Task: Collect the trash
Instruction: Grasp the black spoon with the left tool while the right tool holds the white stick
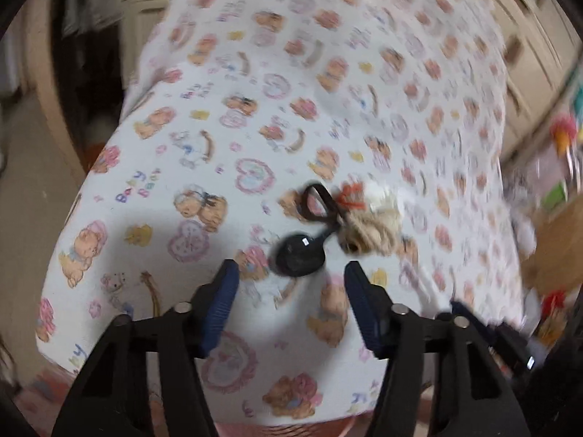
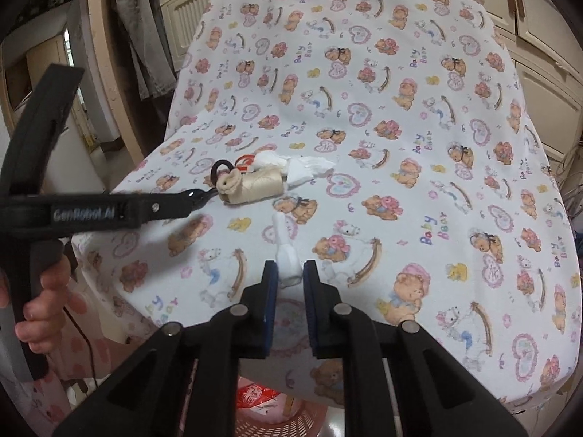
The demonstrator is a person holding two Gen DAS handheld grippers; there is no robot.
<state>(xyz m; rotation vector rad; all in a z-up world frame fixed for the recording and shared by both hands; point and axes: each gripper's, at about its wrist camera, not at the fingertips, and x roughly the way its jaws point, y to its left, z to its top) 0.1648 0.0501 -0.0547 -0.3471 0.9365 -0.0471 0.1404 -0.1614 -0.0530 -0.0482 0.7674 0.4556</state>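
Right claw [image 2: 285, 273]: blue pads nearest the lens, clenched on a small white plastic piece [image 2: 286, 255], narrow end pointing away over the desk. Held item just off or on the cloth; cannot tell which.

Left claw [image 1: 291, 284]: released, jaws apart, nothing pressed between the pads. Seen from the right view as a black arm reaching in from the left, gripped by a hand [image 2: 40, 309] at the lower left edge.

Black spoon-like piece [image 1: 300, 253]: just ahead of the left claw, between the lines of its two fingers, lying on the cloth.

Beige thread spool [image 2: 251, 187]: beyond the spoon-like piece, ahead and left of the right claw, touching a black loop [image 1: 315, 202].

Crumpled white tissue [image 2: 309, 167]: just beyond the spool, beside red scraps [image 2: 245, 162].

Desk cover [image 2: 437, 145]: white cloth printed with bears and hearts.

Pink basket [image 2: 277, 418]: below the desk edge, under the right claw, red wrapper inside.
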